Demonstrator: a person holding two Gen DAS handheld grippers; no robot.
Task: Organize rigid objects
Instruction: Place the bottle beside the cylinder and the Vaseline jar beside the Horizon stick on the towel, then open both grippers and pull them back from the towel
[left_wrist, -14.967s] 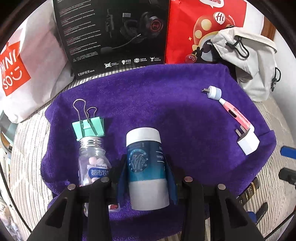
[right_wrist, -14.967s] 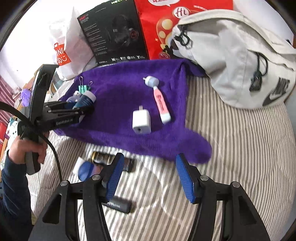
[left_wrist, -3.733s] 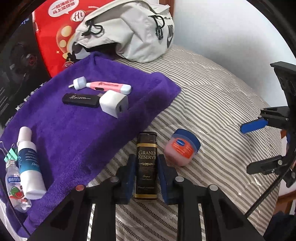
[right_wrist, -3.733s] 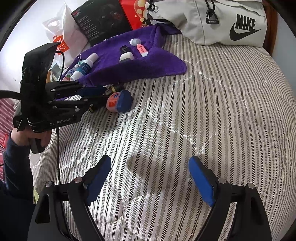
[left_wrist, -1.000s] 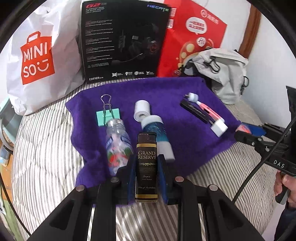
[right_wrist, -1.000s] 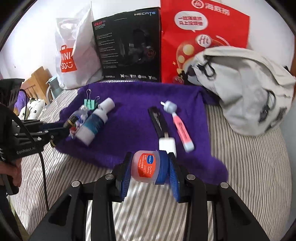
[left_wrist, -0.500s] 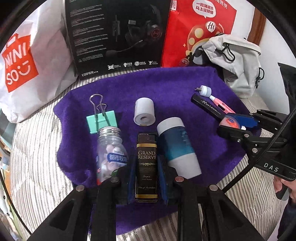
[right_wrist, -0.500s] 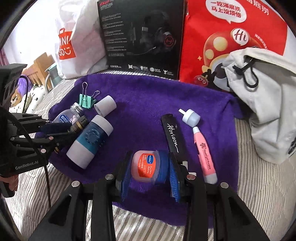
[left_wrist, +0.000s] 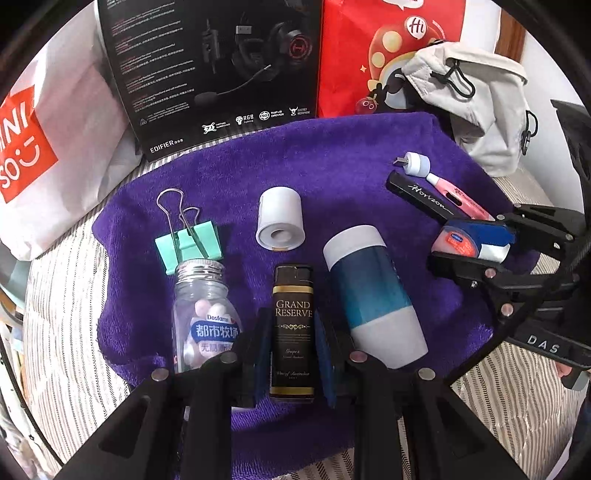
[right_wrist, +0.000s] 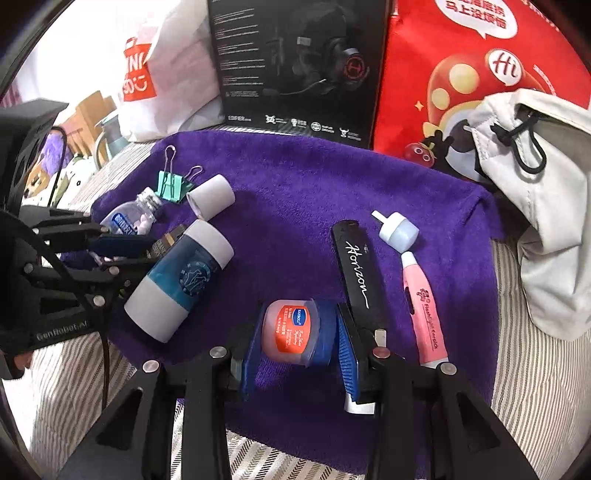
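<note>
The left gripper (left_wrist: 293, 332) pinches the dark bottle (left_wrist: 293, 325) over the purple towel (left_wrist: 332, 177); the right gripper (right_wrist: 295, 347) clamps the balm jar (right_wrist: 293, 330). Each should lower flat before its fingers spread.

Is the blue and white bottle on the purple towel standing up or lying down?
Lying down. The blue and white bottle rests on its side on the purple towel, long side flat against the cloth.

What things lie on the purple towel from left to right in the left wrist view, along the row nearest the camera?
Clear pill bottle → black Grand Reserve bottle, held in the left tool → blue and white bottle → small jar, held in the right tool.
</note>
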